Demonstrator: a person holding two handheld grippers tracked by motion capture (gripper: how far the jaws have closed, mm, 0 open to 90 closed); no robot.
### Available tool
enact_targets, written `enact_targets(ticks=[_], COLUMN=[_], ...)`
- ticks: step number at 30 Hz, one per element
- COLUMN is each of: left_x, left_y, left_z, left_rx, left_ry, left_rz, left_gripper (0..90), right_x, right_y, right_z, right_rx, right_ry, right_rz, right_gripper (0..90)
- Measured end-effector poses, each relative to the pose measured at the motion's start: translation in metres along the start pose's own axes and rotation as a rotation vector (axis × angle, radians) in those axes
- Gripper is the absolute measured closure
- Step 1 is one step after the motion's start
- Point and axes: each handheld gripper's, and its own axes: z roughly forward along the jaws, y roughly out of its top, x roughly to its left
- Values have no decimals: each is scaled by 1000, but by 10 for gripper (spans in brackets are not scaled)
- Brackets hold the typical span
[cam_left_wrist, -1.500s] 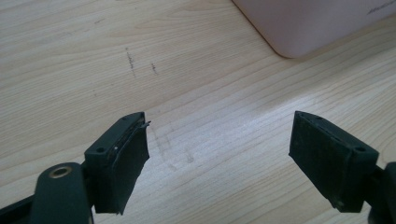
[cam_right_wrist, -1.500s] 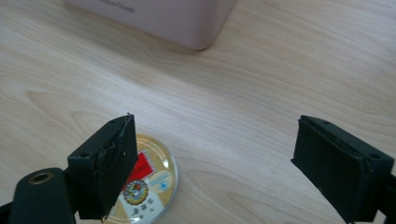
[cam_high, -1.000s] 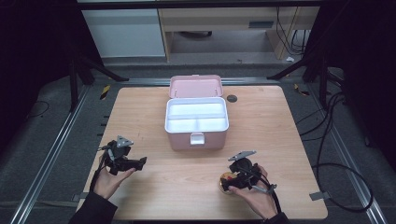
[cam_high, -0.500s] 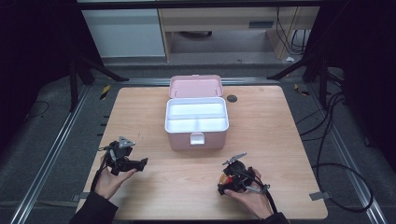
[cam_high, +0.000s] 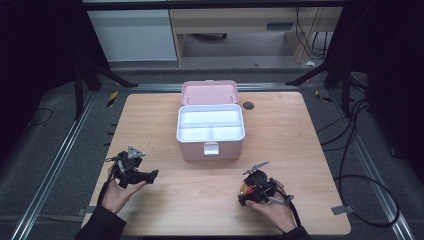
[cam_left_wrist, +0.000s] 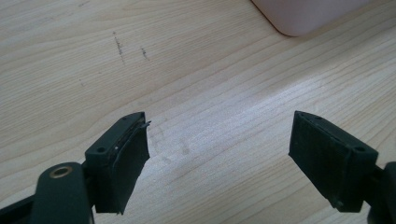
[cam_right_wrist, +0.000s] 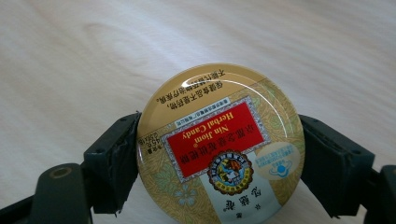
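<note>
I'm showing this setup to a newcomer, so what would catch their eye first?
The round gold candy tin with its red label, gripped between the right gripper jaws near the table's front edge. Next, the pink box at the table's middle, lid open, its white tray bare. The left gripper hangs open over bare wood.

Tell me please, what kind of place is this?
Probably a lab or recording workspace, not a home: a wooden table stands on a dark floor between metal rails, loose cables lie beside it, and plain office cabinets stand behind.
</note>
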Motion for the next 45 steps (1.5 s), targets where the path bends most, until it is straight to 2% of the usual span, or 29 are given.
enact_targets(ticks=[1,2,4,7,8,9,10,11,12,14,18,22,25,27,28,31,32,33,34,35,36,39,40,41,42,43,44,45], left_x=[0,0,1,0,0,1,1,1,1,1,1,1,3,4,5,6,6,6,6,6,4,1,1,-2,-2,-4,-7,-9], left_y=[0,0,0,0,0,0,0,0,-1,-1,-1,0,2,3,8,16,20,31,36,36,49,67,67,81,81,89,99,104], left_z=[0,0,1,1,1,1,2,2,2,2,2,2,-1,-2,-4,-6,-7,-9,-9,-9,-8,-8,-8,-7,-7,-7,-5,-4], left_rx=[0,1,3,5,5,5,6,6,6,6,6,5,-7,-13,-28,-43,-56,-71,-82,-82,-106,-134,-134,-163,-163,-174,-189,-193], left_ry=[0,1,0,0,0,0,0,0,0,0,-2,-8,-12,-14,-15,-12,-15,-21,-27,-27,-36,-44,-44,-56,-56,-66,-82,-91], left_rz=[0,0,0,1,1,-1,-1,-1,-2,-2,-4,-7,-12,-17,-20,-23,-23,-20,-20,-20,-18,-13,-13,-12,-12,-17,-22,-24], left_gripper=[191,191,191,191,191,191,191,191,191,191,192,198,204,211,216,235,235,248,249,253,256,260,267,271,274,274,289,299], right_x=[0,-20,-38,-63,-63,-81,-86,-86,-100,-108,-119,-121,-121,-120,-120,-119,-119,-113,-111,-107,-101,-89,-89,-81,-78,-78,-71,-69], right_y=[0,-4,-8,-14,-14,-21,-23,-23,-29,-33,-39,-40,-39,-38,-34,-25,-25,-13,-9,-3,6,27,27,46,53,53,72,78], right_z=[0,-6,-9,-13,-13,-16,-16,-16,-18,-18,-14,-13,-14,-16,-21,-28,-28,-35,-38,-41,-45,-54,-54,-57,-57,-57,-56,-56], right_rx=[0,-16,-24,-26,-26,-30,-31,-31,-28,-23,2,-10,-30,-44,-92,-162,-162,-240,-271,-308,-351,-455,-455,-517,-531,-531,-559,-573], right_ry=[0,-42,-76,-118,-118,-140,-148,-148,-167,-180,-177,-164,-182,-188,-203,-216,-216,-214,-208,-200,-189,-136,-136,-94,-86,-86,-72,-71], right_rz=[0,45,93,137,137,167,176,176,208,228,250,258,251,249,240,220,220,180,163,144,121,82,82,62,54,54,49,49], right_gripper=[206,206,206,206,206,206,206,206,206,206,205,194,134,128,129,143,143,159,167,180,187,219,219,234,238,238,251,268])
